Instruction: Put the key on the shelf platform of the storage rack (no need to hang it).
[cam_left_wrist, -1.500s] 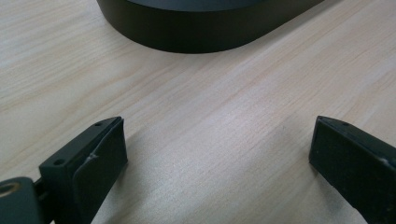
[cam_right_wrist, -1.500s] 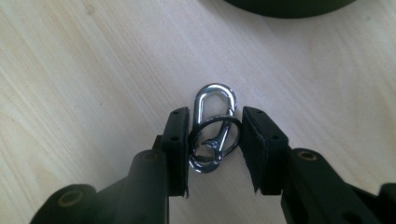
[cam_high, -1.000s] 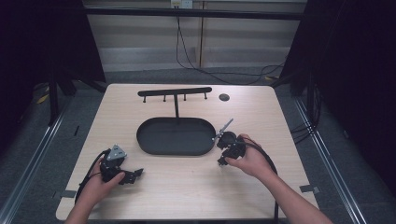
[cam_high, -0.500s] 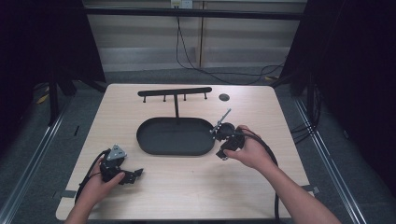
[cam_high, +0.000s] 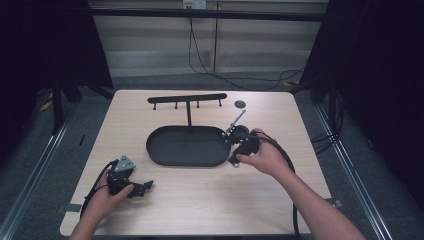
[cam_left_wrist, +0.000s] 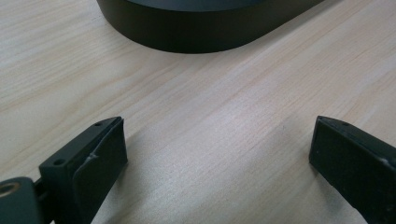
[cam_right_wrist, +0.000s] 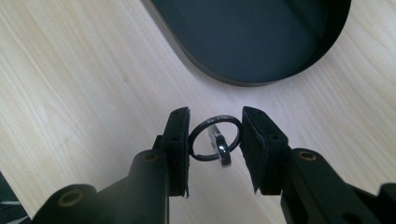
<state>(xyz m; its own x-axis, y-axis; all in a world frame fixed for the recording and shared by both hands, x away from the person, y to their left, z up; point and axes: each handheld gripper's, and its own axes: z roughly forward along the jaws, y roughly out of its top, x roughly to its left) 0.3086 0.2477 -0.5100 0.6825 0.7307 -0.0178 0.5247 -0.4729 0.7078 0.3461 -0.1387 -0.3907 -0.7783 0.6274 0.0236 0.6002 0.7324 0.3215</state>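
While the left claw (cam_high: 142, 187) rested low at the near left of the table (cam_high: 200, 210), its jaws stood wide apart with nothing but bare wood between them, which read as an idle hand parked out of the way. Farther in, on the right side, the right claw (cam_right_wrist: 215, 140) had its jaws brought in against the two sides of a dark key ring (cam_right_wrist: 215, 138), a small metal piece hanging inside the loop. Whether the ring was lifted or lay on the wood could not be told, but the jaws pressed on opposite edges of the loop, probably because a thin ring offers no other firm hold. The ring sat just beside the right end of the oval black tray (cam_high: 165, 157), near its rim and outside it. Beyond the tray rose a black stand with a crossbar (cam_high: 187, 98) carrying short pegs, and the ring seemed meant for the tray or a peg. A small dark disc (cam_high: 240, 104) lay well beyond.
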